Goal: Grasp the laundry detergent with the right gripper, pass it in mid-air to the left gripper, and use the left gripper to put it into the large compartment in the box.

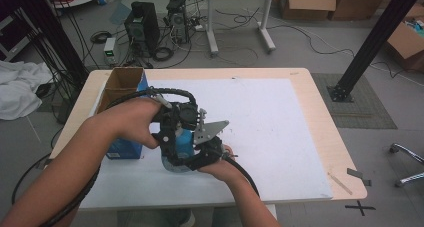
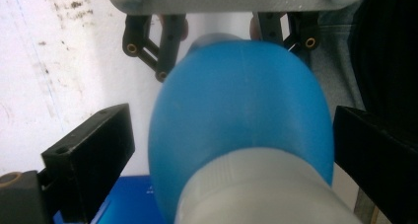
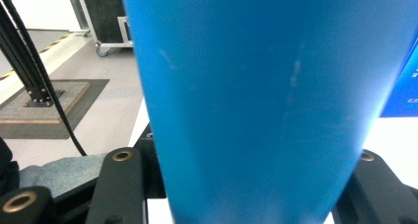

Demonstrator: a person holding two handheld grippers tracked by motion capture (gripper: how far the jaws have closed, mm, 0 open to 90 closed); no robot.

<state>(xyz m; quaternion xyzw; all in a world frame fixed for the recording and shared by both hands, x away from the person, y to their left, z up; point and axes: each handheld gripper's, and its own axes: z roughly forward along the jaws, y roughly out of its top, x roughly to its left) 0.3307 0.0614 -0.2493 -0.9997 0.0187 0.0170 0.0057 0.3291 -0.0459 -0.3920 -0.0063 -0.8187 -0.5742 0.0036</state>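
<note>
A blue bottle [image 1: 181, 146] with a white cap [image 2: 256, 189] stands over the white mat [image 1: 265, 117], near the table's front left. My right gripper [image 1: 200, 156] comes in from the front and is shut on the bottle's blue body [image 3: 266, 95], one black jaw on each side. My left gripper [image 1: 172, 137] reaches down from the left around the bottle's upper part [image 2: 241, 110]. Its jaws stand wide: the left one is clear of the bottle and the right one sits at its edge. Hands and grippers hide most of the bottle in the high view.
An open blue cardboard box [image 1: 124, 92] stands at the mat's left edge, close behind my left hand. The wooden table [image 1: 325, 127] ends just right of the mat. On the floor beyond are computer towers [image 1: 142, 24], cables, a black post [image 1: 370, 42] and cardboard boxes [image 1: 307, 2].
</note>
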